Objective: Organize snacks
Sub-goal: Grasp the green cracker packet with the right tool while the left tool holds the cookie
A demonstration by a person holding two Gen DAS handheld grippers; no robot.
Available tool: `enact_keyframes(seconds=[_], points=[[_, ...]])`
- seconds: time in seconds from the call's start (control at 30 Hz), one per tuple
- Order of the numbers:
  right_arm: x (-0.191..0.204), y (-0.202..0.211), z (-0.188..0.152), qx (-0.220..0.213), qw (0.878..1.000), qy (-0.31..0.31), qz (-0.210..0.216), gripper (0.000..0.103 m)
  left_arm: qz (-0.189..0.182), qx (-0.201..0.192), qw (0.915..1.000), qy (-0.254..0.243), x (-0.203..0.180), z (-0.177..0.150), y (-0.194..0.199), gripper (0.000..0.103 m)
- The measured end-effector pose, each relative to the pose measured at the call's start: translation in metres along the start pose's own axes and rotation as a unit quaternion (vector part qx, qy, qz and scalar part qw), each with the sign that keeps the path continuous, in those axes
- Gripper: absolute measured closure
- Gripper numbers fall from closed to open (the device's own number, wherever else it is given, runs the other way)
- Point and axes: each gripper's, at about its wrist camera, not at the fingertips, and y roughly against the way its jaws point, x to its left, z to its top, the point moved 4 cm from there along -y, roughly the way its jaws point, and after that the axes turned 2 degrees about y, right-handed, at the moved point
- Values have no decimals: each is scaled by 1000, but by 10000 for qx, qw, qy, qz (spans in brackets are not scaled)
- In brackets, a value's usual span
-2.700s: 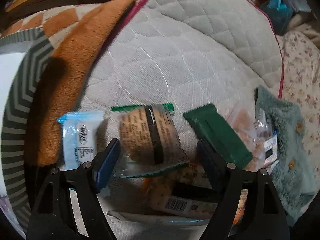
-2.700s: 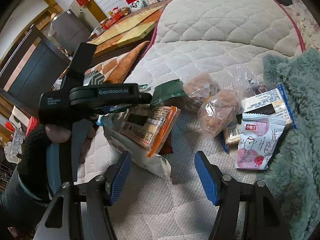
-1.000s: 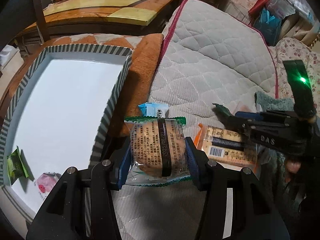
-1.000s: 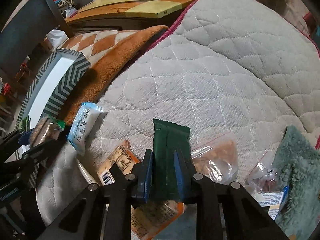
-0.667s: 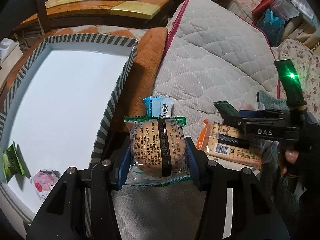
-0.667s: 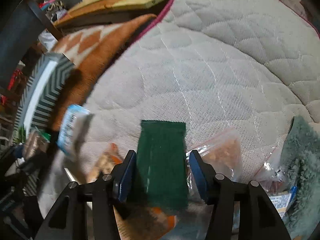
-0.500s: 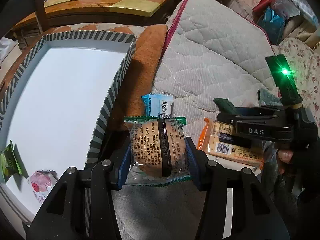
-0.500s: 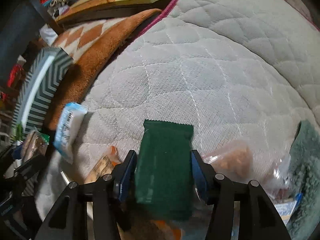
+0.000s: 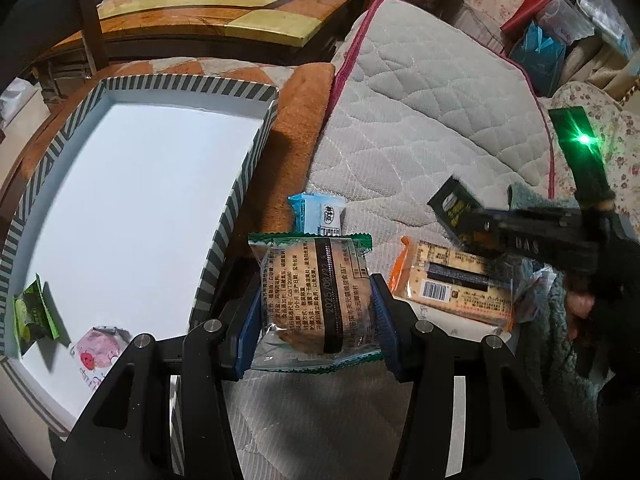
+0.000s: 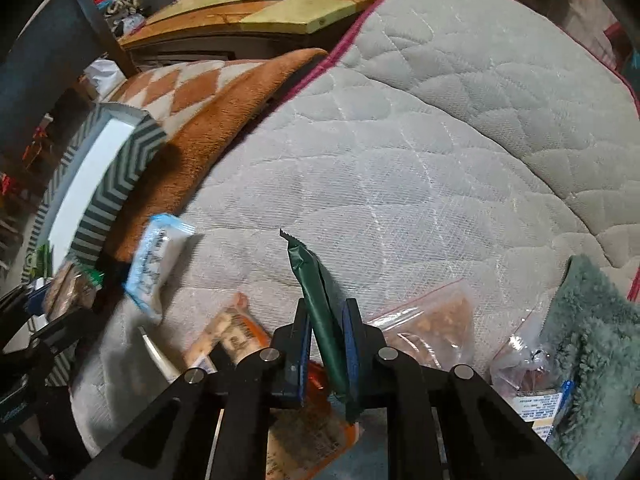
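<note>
The left gripper (image 9: 316, 312) is clamped on a clear cake packet (image 9: 314, 300) with green crimped ends, held at lower centre of the left view, just right of the striped box (image 9: 224, 236). The box fills the left half of that frame; its white floor is mostly bare, with a green packet (image 9: 34, 314) and a pink packet (image 9: 100, 350) near its lower left corner. A blue packet (image 9: 320, 214) lies just beyond the cake, near the box's right wall. The right gripper (image 10: 326, 342) is closed tight on a dark green bar (image 10: 320, 320), edge-on and tilted at lower centre of the right view. An orange cracker pack (image 9: 452, 284) lies on the quilted mattress (image 10: 400, 140), whose upper stretch is open.
</note>
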Motion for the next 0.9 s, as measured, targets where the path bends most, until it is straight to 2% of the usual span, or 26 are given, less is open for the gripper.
enact_keyframes(seconds=[0.07,0.13,0.23,0.27,0.3,0.53,0.63,0.77,0.9], points=[[-16,2,4,-198,9992,-201,-283,86,14,10,10000,10,2,0,0,53],[-33,2,4,-145,9985,-494,-180,84,27,21,10000,36,5,1,-2,53],[-34,4,2,-141,9989,-427,-88,69,21,56,9999,109,7,2,-7,53],[-32,4,1,-120,9992,-371,-66,57,13,71,9999,122,7,2,-8,53],[-29,3,0,-104,9994,-339,-39,53,3,86,9999,115,5,2,-10,53],[-7,-30,5,155,9997,-176,-98,53,-14,133,9999,36,-1,0,-14,53],[-7,-36,13,-6,9986,-518,45,53,-16,163,9998,62,0,0,-16,53],[-16,-39,16,32,9912,-1256,428,51,-23,154,9998,83,3,1,-16,53],[-11,-38,18,27,9911,-1279,376,51,-51,138,9997,181,8,3,-17,53]])
